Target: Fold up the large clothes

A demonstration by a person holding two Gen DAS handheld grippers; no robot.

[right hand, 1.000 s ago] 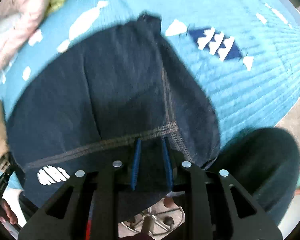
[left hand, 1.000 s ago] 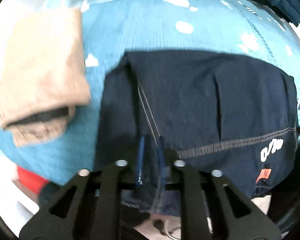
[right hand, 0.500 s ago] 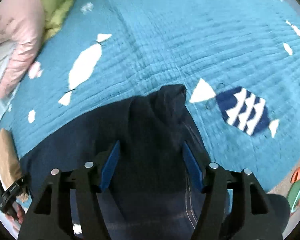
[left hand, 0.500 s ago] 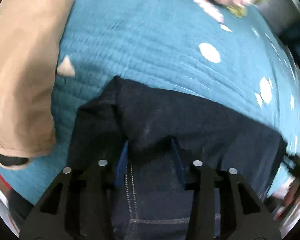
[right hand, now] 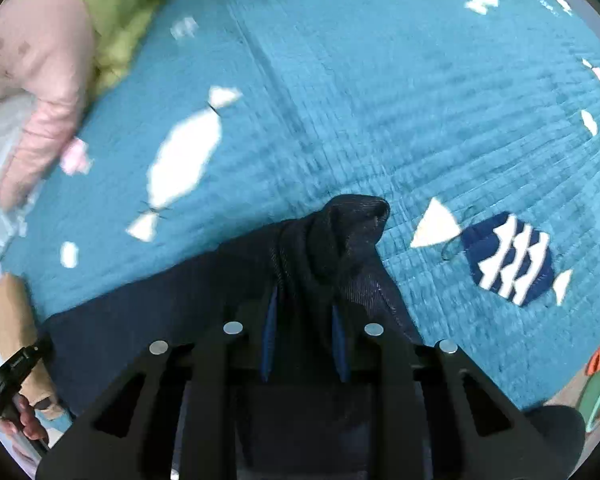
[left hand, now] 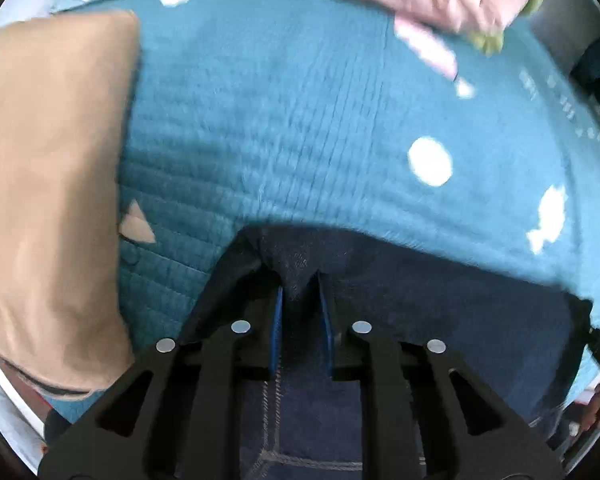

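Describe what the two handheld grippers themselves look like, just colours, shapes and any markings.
Both look alike. The left gripper and right gripper each have a matte black frame with angular arms, triangular cut-outs and four round silver rivets across the top. Their fingers are thin flat blades lined with blue pads. No cables or printed markings are visible on the frames.

Both tongs, left [left hand: 300, 300] and right [right hand: 304, 308], point steeply down, jaws closing on dark cloth.

garment [left hand: 440, 312] navy | quilt [left hand: 300, 128] teal, white fish | folded cloth [left hand: 48, 184] tan
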